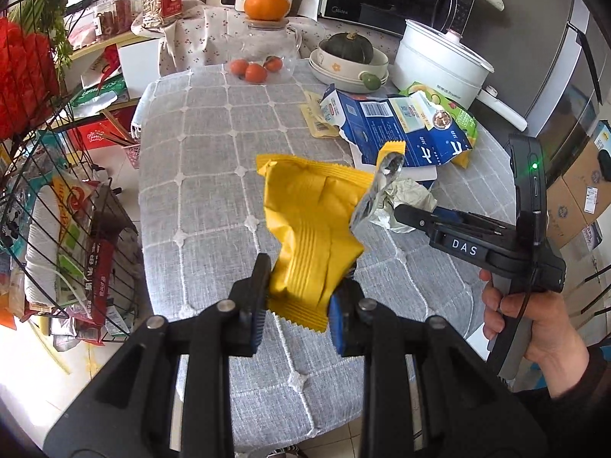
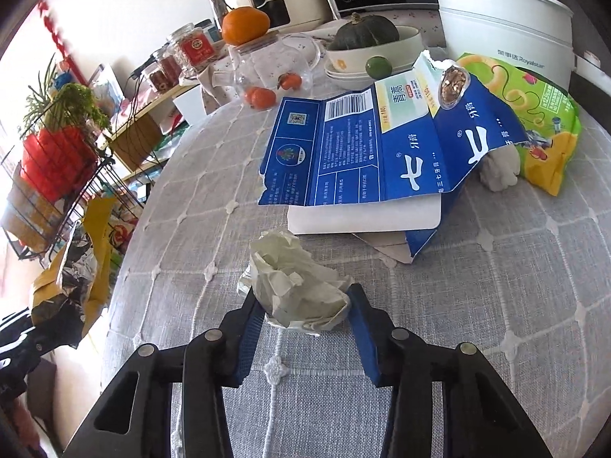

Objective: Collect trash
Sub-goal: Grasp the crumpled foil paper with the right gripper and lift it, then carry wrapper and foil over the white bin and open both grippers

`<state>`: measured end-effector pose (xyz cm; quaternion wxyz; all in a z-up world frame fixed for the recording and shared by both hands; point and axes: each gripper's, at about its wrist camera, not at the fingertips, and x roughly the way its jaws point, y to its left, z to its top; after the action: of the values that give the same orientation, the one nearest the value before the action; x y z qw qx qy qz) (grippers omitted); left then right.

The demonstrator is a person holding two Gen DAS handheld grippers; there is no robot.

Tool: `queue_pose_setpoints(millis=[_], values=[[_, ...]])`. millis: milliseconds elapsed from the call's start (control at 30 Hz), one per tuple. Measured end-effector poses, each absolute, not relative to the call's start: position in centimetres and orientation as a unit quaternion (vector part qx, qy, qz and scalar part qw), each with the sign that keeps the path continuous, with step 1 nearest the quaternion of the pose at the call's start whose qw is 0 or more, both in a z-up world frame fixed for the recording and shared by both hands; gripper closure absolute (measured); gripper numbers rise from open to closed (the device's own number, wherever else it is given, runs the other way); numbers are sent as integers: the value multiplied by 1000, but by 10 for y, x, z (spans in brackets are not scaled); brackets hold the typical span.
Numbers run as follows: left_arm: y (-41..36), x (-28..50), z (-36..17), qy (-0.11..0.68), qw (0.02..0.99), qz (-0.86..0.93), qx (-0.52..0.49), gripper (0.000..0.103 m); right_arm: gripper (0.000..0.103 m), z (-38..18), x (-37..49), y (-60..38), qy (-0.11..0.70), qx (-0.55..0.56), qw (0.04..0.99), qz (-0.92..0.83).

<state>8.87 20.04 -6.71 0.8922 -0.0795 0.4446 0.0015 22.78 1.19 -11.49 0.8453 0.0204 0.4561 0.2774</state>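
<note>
Your left gripper clamped the crinkled yellow wrapper, which stood up past its fingertips. Beyond your right gripper lay the flattened blue carton on the gray cloth-covered table. Its pads squeezed the crumpled white tissue from both sides.
</note>
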Motion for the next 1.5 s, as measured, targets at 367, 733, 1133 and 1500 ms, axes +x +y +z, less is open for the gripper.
queue_pose_setpoints(millis=[367,733,1133,1500], values=[[178,96,-58,437,896,-12,-79,74,67,-85,208,-14,440,-10,853,280],[114,106,-46,433,898,-61,-50,74,67,-42,190,-105,425,-18,874,234],[18,119,-40,436,890,-130,-12,74,67,-15,169,-221,427,7,889,165],[-80,124,-51,445,872,-198,37,74,67,-12,147,-320,433,33,895,98]])
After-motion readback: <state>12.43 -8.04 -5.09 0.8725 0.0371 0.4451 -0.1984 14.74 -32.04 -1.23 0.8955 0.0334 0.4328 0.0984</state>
